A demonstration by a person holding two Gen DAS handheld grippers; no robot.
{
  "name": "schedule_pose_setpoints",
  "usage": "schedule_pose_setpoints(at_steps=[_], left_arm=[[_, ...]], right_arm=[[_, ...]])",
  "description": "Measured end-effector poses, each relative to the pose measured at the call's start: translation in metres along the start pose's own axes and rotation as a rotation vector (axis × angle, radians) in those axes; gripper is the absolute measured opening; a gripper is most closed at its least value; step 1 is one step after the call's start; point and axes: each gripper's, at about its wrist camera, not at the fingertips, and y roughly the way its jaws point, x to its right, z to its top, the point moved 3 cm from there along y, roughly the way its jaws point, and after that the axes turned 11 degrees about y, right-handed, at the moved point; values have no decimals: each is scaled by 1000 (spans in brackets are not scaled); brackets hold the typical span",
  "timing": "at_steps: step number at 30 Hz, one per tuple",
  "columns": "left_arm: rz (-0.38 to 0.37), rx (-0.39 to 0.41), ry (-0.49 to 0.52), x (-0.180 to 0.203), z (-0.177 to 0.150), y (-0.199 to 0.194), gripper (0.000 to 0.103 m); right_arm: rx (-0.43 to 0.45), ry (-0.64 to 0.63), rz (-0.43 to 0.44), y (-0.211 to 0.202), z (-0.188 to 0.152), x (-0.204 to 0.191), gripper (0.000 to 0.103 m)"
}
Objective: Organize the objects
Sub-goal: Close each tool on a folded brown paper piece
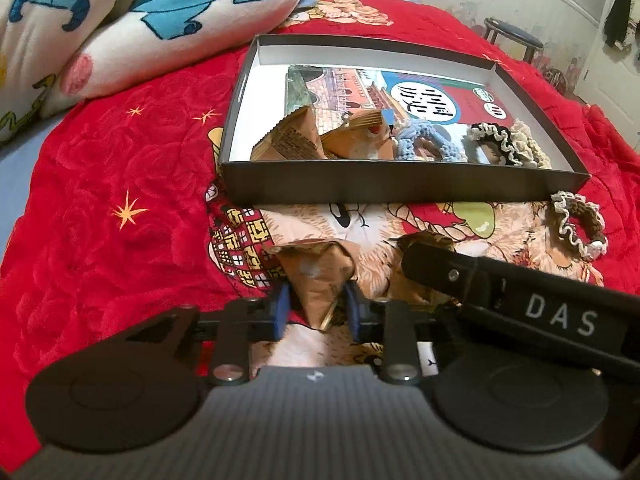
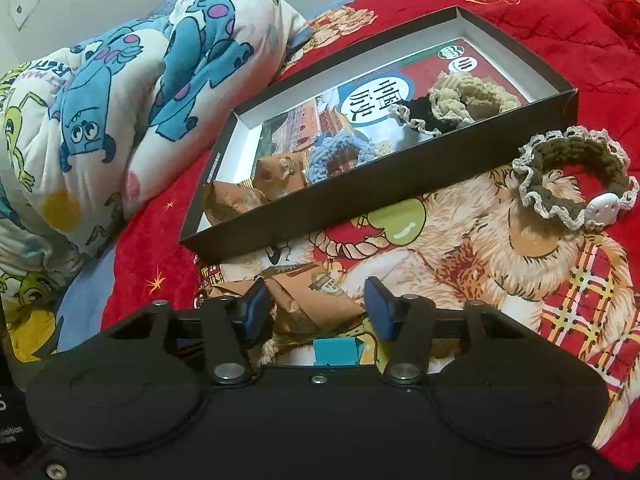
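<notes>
- Now the left gripper (image 1: 316, 308) has its jaws pinched on a brown snack packet (image 1: 320, 276) on the bed, its long axis running forward toward the black box (image 1: 400, 188) straight ahead.
- Right gripper (image 2: 316, 308) straddles another brown packet (image 2: 316, 300), jaws apart, not pressing.
- Only the right view shows the whole brown scrunchie (image 2: 576, 176), ahead-right.

Black grippers, blue-padded fingers (image 1: 280, 312)

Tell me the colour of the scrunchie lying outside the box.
Dark brown scrunchie with a cream frilled edge; clearest in the right wrist view.
</notes>
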Motion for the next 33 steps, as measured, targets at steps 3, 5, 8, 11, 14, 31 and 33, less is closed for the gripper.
schedule_pose_setpoints(at_steps=[3, 5, 8, 11, 14, 31, 33], left_arm=[[0, 2, 3, 1, -1, -1, 26], [-1, 2, 1, 1, -1, -1, 25], [1, 0, -2, 1, -2, -1, 25], [3, 3, -4, 1, -2, -3, 24], [10, 6, -7, 2, -2, -4, 23], [36, 90, -3, 3, 4, -19, 22], [36, 101, -5, 3, 5, -21, 22]], right_arm=[[1, -8, -5, 0, -1, -1, 44], [5, -14, -7, 1, -1, -1, 40], [13, -14, -6, 0, -2, -2, 36], [23, -22, -12, -1, -2, -3, 33], [29, -34, -16, -5, -1, -4, 30], [58, -38, 15, -19, 4, -10, 29], [64, -40, 18, -20, 4, -10, 29]])
